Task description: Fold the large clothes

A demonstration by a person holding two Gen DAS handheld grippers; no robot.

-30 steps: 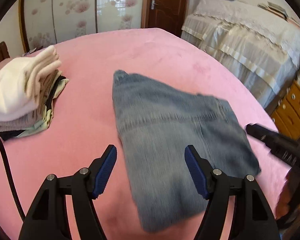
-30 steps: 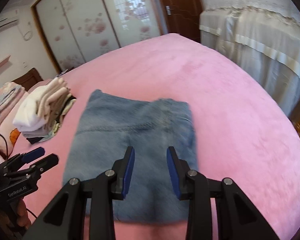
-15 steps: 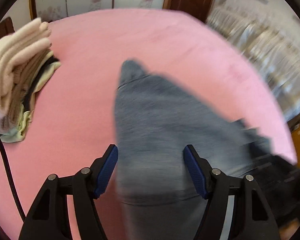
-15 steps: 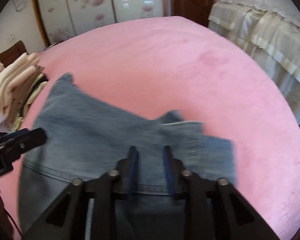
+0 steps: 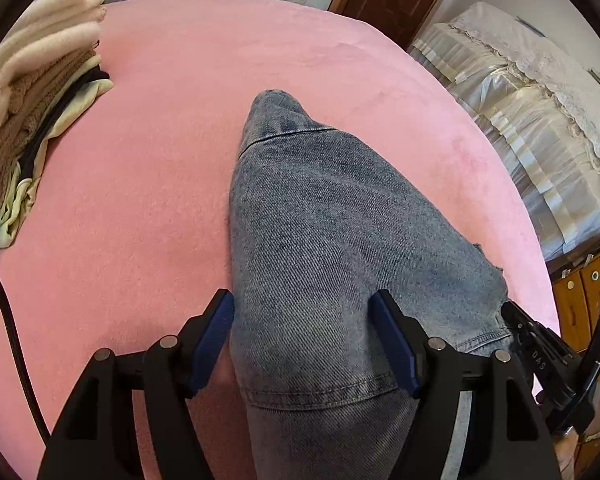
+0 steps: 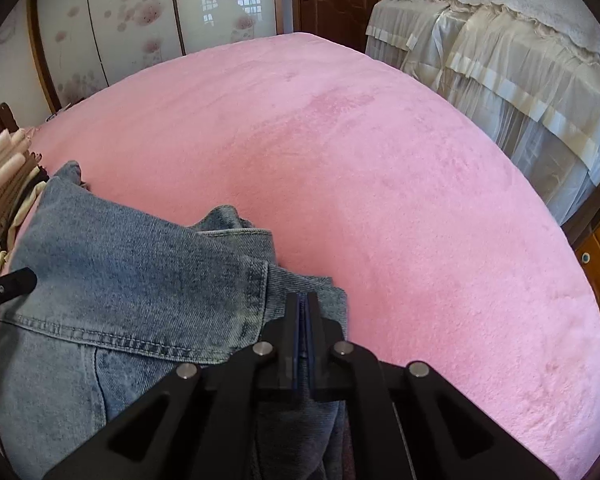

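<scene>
The right gripper (image 6: 303, 312) now has its blue pads pressed together on a layered edge of the folded jeans (image 6: 131, 280), where a second ago they stood apart above the cloth without touching it. The left gripper (image 5: 302, 340) keeps its fingers wide apart, but they have come down so that they straddle the near end of the jeans (image 5: 332, 240), one pad just beside each flank of the denim, with nothing pinched. The jeans themselves no longer lie as a flat rectangle on the pink blanket (image 6: 380, 152): the near part is bunched and raised toward both cameras, and only the far corner rests on the blanket. That suggests the fold is finished and the bundle is being picked up, probably for the stack of folded clothes (image 5: 31, 92) lying well apart at the left. With only one side clamped, the layers could slip open unless the left fingers close too.
</scene>
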